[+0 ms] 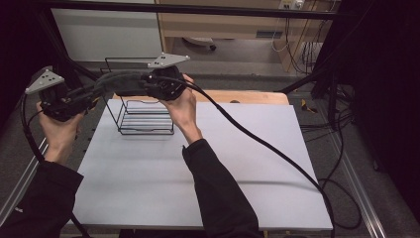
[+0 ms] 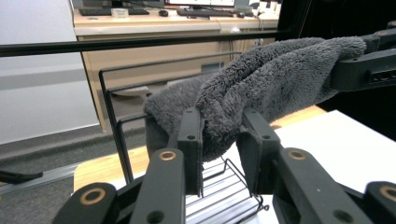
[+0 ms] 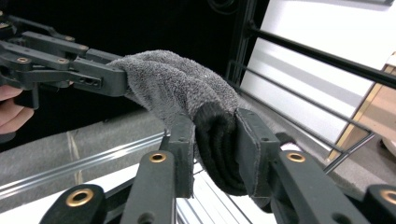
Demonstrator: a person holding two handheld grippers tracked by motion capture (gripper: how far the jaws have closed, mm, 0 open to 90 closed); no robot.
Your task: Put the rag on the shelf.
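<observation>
A grey fluffy towel [image 1: 120, 82] hangs stretched in the air between my two grippers, above the back left of the table. My left gripper [image 1: 97, 89] holds its left end; in the left gripper view the cloth [image 2: 271, 79] fills the gap between the jaws [image 2: 219, 135]. My right gripper [image 1: 144, 82] holds the other end, and in the right gripper view the folded towel [image 3: 173, 79] is bunched between its jaws [image 3: 215, 140]. A black wire rack [image 1: 143, 119] stands on the table right under the towel.
A white mat [image 1: 223, 163] covers the wooden table. The rack's upright wire frame [image 2: 109, 116] rises just behind the towel. Thick cables [image 1: 277, 148] trail across the mat's right side. A black frame bar [image 2: 140, 44] runs overhead at the back.
</observation>
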